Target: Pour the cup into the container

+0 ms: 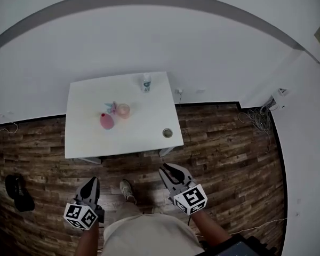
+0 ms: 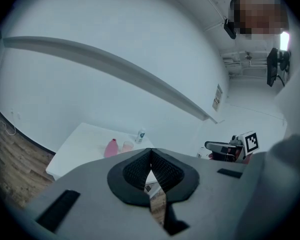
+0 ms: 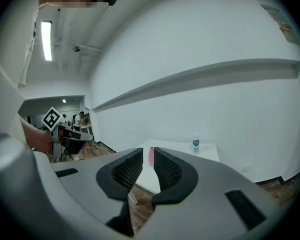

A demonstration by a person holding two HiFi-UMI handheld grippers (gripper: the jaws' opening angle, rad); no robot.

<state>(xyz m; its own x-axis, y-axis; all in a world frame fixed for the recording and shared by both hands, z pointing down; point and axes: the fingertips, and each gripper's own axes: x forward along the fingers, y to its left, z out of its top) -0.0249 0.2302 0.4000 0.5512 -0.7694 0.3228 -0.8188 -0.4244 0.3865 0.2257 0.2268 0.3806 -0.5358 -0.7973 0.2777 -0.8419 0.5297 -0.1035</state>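
Observation:
A white table [image 1: 90,137] stands by the wall ahead of me. On it are a pink bottle-shaped container [image 1: 106,121], a pale pink cup [image 1: 123,110] beside it and a small water bottle [image 1: 146,82] at the far edge. My left gripper [image 1: 92,182] and right gripper [image 1: 167,169] hang over the wooden floor, well short of the table, both shut and holding nothing. The left gripper view shows the container [image 2: 111,148], the cup [image 2: 127,146] and the bottle [image 2: 140,135] beyond its closed jaws. In the right gripper view the container [image 3: 151,155] shows past the closed tips.
A small round lid-like object [image 1: 167,133] lies near the table's front right corner. A black bag [image 1: 18,192] sits on the floor at left, and cables [image 1: 258,119] lie by the right wall. My shoe [image 1: 128,190] is between the grippers. People stand far off [image 3: 81,118].

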